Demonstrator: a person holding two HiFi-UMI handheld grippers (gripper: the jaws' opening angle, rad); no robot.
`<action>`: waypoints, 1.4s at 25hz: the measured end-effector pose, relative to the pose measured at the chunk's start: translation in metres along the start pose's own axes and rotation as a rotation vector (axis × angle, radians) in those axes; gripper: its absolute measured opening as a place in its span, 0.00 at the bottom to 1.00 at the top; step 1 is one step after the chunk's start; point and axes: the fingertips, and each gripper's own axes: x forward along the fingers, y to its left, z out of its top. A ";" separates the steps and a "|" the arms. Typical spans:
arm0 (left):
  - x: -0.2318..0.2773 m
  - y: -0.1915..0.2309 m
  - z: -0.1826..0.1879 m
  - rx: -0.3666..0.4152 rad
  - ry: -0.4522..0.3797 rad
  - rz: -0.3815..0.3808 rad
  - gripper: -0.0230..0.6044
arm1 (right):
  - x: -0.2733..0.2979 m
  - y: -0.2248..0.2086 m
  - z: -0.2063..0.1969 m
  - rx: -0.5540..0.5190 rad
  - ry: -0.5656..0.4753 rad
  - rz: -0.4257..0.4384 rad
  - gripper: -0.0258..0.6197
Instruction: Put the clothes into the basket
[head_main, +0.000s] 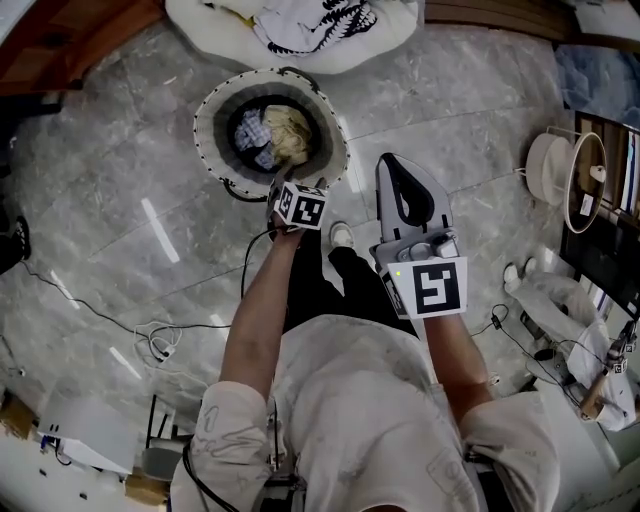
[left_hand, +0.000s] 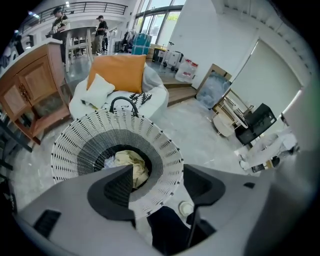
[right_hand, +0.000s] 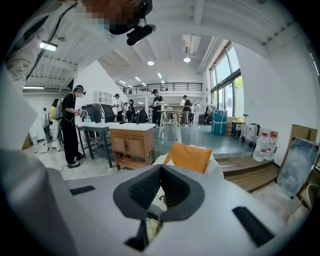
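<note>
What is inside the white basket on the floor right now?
A crumpled beige garment and a blue-and-white patterned cloth lie in the basket. Anything beneath them, and the basket's bottom, is covered.

Clothes deep in basket half masked by left gripper jaw, beanbag with printed garment cut off at twelve o'clock in head view, far people at eleven o'clock too small to tell

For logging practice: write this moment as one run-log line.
left tool: open at basket | right tool: shut | clothes: in basket | patterned garment: on cushion
</note>
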 end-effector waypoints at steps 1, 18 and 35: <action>-0.003 -0.002 -0.005 -0.003 0.001 0.002 0.51 | -0.002 0.001 0.001 0.000 -0.004 0.004 0.02; -0.135 -0.025 -0.014 -0.167 -0.305 0.140 0.51 | -0.064 0.024 0.024 -0.021 -0.106 0.109 0.02; -0.353 -0.106 0.023 -0.140 -0.773 0.335 0.50 | -0.179 0.024 0.060 -0.014 -0.264 0.173 0.02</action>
